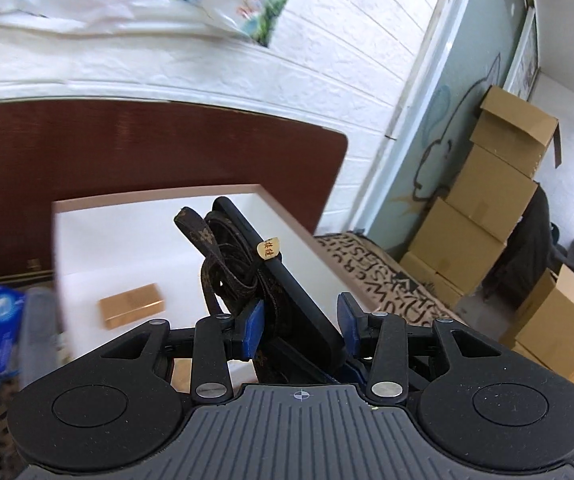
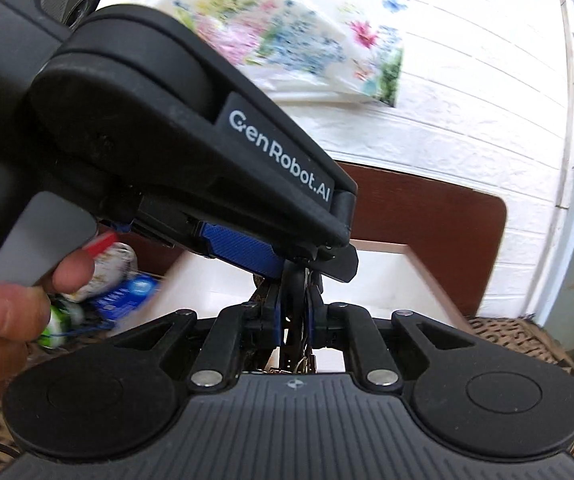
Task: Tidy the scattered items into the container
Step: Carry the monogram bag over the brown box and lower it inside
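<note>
Mid-transfer: left gripper (image 1: 301, 330) and right gripper (image 2: 294, 322) both clamp the black phone case with patterned strap (image 1: 283, 280), held over the white container (image 1: 127, 248) beside a gold box (image 1: 131, 306); next likely lower, release together

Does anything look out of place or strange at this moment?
Yes. Both hand-held grippers, left and right, grip the same black wallet over the white box. Its brown strap hangs in loose loops and could catch on something.
</note>
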